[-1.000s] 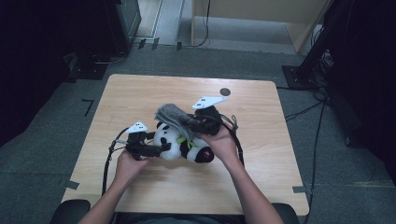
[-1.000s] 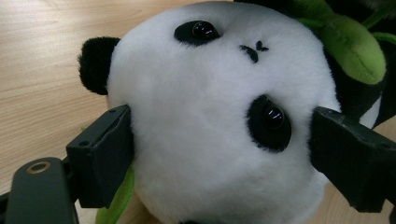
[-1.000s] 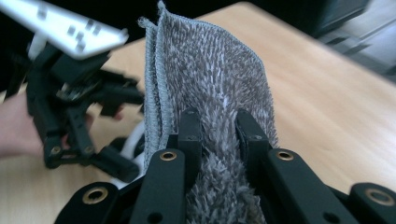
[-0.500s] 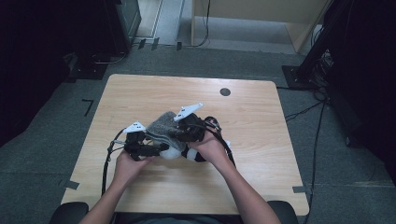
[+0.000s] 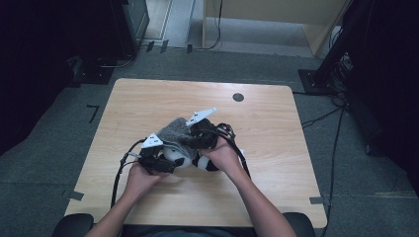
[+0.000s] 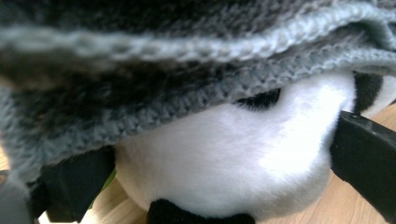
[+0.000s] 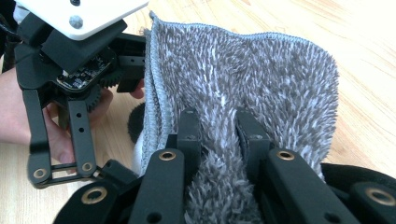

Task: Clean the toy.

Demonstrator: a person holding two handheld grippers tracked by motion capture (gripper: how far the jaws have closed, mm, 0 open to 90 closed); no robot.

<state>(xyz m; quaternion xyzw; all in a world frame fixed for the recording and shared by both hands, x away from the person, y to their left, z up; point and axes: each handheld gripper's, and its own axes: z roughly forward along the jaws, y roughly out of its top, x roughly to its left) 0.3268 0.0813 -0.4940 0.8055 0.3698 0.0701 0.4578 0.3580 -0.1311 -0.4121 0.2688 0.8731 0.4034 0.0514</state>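
Observation:
A black-and-white panda plush lies at the middle of the wooden table. My left gripper is shut on its white head, with one black jaw on each side. A grey fuzzy cloth is draped over the top of the plush and hides most of it. In the left gripper view its knitted edge hangs just above the plush's black eye patch. My right gripper is shut on this cloth, pinching a fold near its edge. The left gripper sits close beside the cloth in the right gripper view.
A small black round mark lies on the far part of the table. Black cables trail from both grippers toward the person. Dark stands and cables sit on the floor beyond and to the right of the table.
My right gripper has carried the grey cloth left and down over the plush, which now shows much less. The left gripper has stayed put on the plush.

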